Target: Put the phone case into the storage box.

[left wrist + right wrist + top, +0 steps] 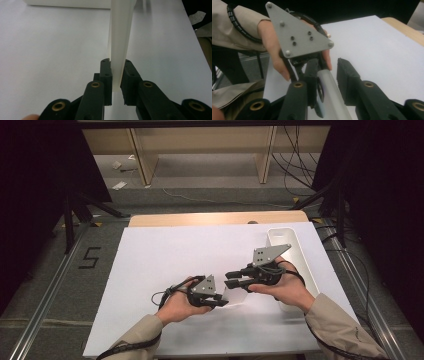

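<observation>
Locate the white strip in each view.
High view: white strip lower centre, between both pairs of jaws.
Left gripper view: strip rises from the jaws to the top edge.
Right gripper view: strip bottom centre, against one jaw.
Shared landmark: white sheet.

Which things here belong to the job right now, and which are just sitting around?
In the job:
- white tube
- left hand-held gripper, clamped on the tube
- right hand-held gripper, jaws apart around the tube

Just there:
- white tray
- white board
- wooden table
- cables on floor
</observation>
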### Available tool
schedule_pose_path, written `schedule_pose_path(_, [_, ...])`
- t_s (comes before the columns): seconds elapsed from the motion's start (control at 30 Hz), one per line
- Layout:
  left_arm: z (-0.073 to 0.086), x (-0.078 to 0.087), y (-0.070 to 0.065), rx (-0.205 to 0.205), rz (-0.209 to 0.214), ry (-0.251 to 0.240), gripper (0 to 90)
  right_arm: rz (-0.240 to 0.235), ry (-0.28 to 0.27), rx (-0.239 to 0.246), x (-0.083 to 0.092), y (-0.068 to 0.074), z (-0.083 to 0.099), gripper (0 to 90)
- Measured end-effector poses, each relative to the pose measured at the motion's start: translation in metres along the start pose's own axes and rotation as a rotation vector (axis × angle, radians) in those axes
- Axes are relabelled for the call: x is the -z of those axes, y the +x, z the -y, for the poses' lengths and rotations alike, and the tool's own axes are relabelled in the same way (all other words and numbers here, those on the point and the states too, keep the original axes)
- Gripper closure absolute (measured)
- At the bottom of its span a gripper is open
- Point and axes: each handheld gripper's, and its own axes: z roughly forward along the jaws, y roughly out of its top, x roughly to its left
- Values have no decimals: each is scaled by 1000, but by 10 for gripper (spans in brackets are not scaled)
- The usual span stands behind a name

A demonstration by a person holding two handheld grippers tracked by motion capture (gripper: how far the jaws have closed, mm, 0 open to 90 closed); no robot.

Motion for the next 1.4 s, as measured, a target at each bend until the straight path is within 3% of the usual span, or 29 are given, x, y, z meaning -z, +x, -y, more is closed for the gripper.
schedule_pose_path(0.13, [-1,2,0,11,-2,-4,808,37,-26,0,1,-2,0,573])
schedule_pose_path(0.3, [-2,3,0,30,-13,-8,808,85,-54,-19,1,-3,1,326])
schedule_pose_path(0.5, [-3,6,2,56,-56,-22,808,169,-104,-45,4,-7,2,161])
schedule_pose_path(0.7, [-4,8,2,79,-95,-23,807,244,-149,-77,7,-10,4,118])
schedule_pose_path(1.0, [-5,12,4,151,-169,-43,807,320,-174,-99,5,-12,7,76])
schedule_pose_path(1.2, [-7,13,2,195,-221,-58,807,398,-211,-136,5,-12,11,74])
schedule_pose_path(1.4, [-9,14,1,233,-261,-60,807,412,-218,-149,1,-11,14,73])
